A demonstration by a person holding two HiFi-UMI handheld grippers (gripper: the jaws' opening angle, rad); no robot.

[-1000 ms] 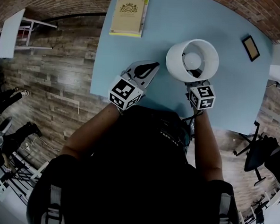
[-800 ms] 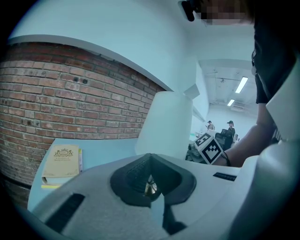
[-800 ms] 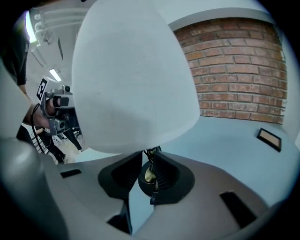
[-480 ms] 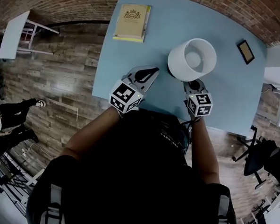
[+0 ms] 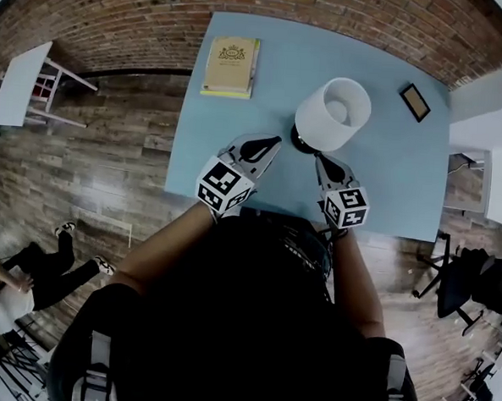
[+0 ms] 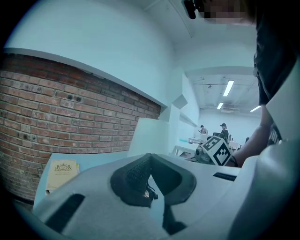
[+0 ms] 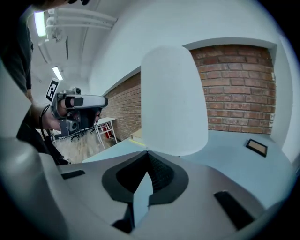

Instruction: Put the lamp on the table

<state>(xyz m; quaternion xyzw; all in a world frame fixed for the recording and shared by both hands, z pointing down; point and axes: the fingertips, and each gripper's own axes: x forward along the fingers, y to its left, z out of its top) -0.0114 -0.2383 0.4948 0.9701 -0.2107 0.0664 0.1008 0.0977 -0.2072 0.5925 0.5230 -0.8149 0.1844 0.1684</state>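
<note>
Blue desk (image 5: 239, 118) bearing white lamp (image 5: 333, 114), book (image 5: 230, 64), small frame (image 5: 414, 102), brick wall (image 5: 118, 18) behind, left gripper (image 5: 270, 141) closed, empty, right gripper (image 5: 320, 159) just closed, nothing between.

Dark short-sleeved top (image 5: 243, 322), grey straps (image 5: 93, 374) at 5 and 7 o'clock in head view. On left gripper (image 5: 274, 142) and right gripper (image 5: 318, 158): pale grey shells, black ribbed pads (image 6: 132, 172), black-and-white marker cube (image 5: 225, 185) at each 6 o'clock end.
</note>
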